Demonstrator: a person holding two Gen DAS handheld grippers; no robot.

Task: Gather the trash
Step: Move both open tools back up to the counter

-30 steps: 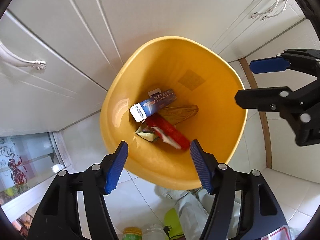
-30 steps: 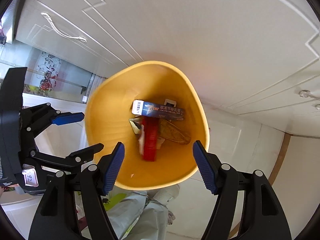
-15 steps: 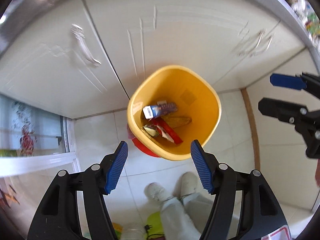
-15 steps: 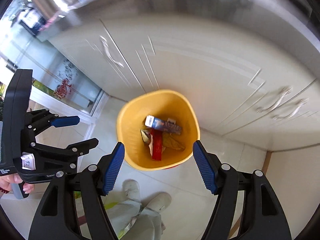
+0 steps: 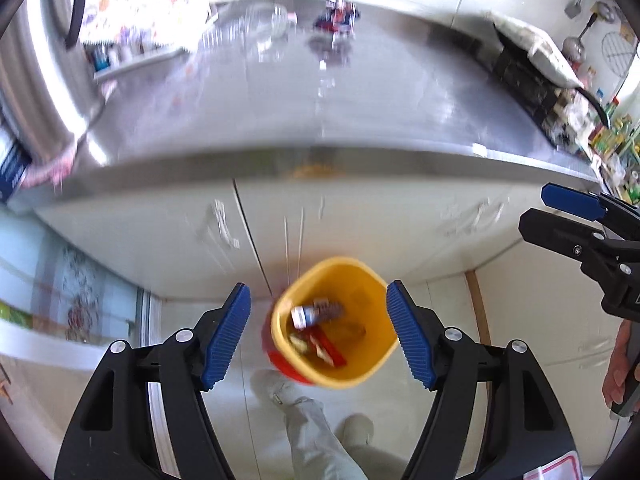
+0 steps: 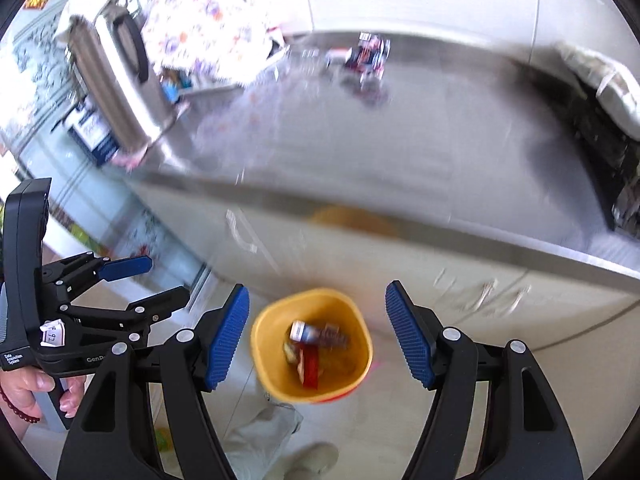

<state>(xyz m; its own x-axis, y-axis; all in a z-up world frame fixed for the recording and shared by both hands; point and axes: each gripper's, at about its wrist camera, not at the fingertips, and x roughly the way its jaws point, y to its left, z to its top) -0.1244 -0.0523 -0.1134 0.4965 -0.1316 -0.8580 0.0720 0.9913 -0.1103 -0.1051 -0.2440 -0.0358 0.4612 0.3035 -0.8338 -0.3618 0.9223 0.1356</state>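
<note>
While both tools gape wide and empty, left tool (image 5: 318,334) and right tool (image 6: 317,336) hang above yellow bin (image 5: 374,364) on floor, wrappers (image 6: 310,344) inside, below steel table (image 6: 400,148)

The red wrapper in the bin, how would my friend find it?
Look on the floor by the white cupboards for the yellow bin. Inside lies the red wrapper, just below a blue box. It is the only bright red, long flat piece there.
</note>
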